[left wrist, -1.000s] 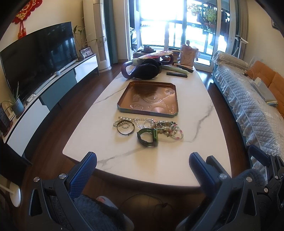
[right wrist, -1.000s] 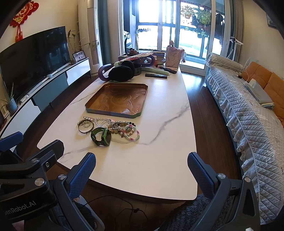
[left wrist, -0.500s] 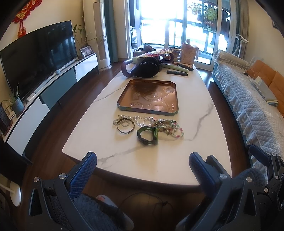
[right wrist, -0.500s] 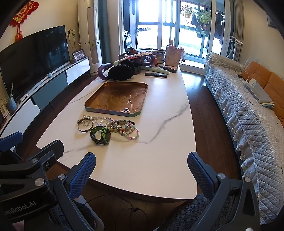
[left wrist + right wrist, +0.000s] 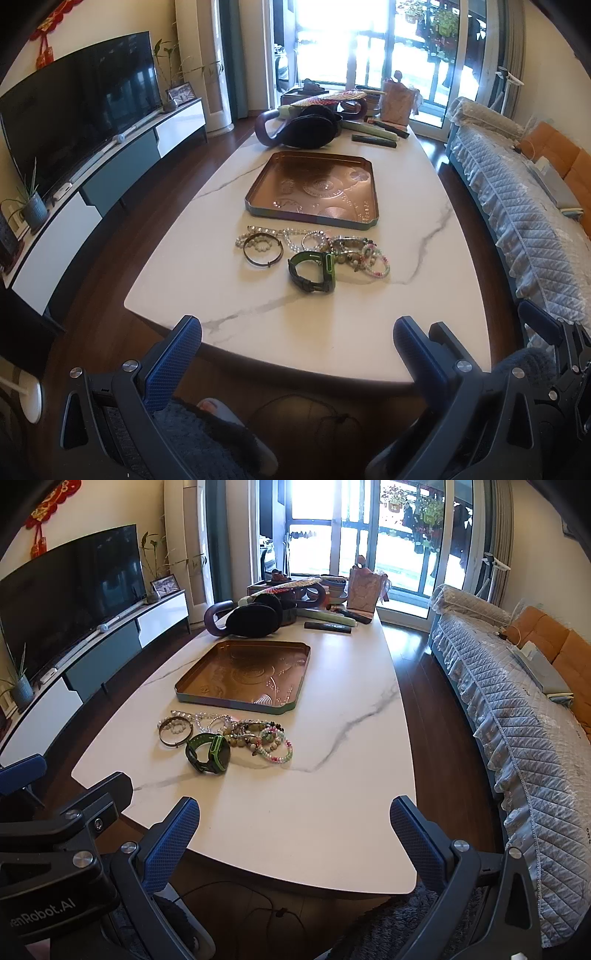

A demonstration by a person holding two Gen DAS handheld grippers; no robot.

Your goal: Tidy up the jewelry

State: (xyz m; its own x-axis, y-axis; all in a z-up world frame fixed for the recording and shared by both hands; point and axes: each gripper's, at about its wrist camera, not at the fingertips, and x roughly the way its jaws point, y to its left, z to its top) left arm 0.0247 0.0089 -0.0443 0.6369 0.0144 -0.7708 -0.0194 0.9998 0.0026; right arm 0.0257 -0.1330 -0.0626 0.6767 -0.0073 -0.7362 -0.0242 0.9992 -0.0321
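A pile of jewelry lies on the white marble table point(image 5: 332, 325): a green and black watch point(image 5: 313, 271) point(image 5: 209, 752), a dark metal bangle point(image 5: 263, 253) point(image 5: 176, 732), a pink and green bead bracelet point(image 5: 376, 261) point(image 5: 276, 746) and several clear bead strands point(image 5: 295, 235). Just behind the pile sits an empty copper tray point(image 5: 314, 190) point(image 5: 245, 675). My left gripper point(image 5: 297, 338) hovers open above the table's near edge, short of the pile. My right gripper point(image 5: 294, 818) is open too, over the near table end, right of the watch. Nothing is between either pair of fingers.
At the far table end are a dark bag point(image 5: 308, 127), a remote point(image 5: 327, 627), a fan and a pink pouch point(image 5: 364, 592). A TV point(image 5: 74, 125) on a low cabinet runs along the left. A covered sofa point(image 5: 517, 709) lines the right. The left gripper's body point(image 5: 55, 834) shows at lower left.
Both views have crept slightly closer to the table and jewelry. Both grippers stay open and the jewelry has not moved.
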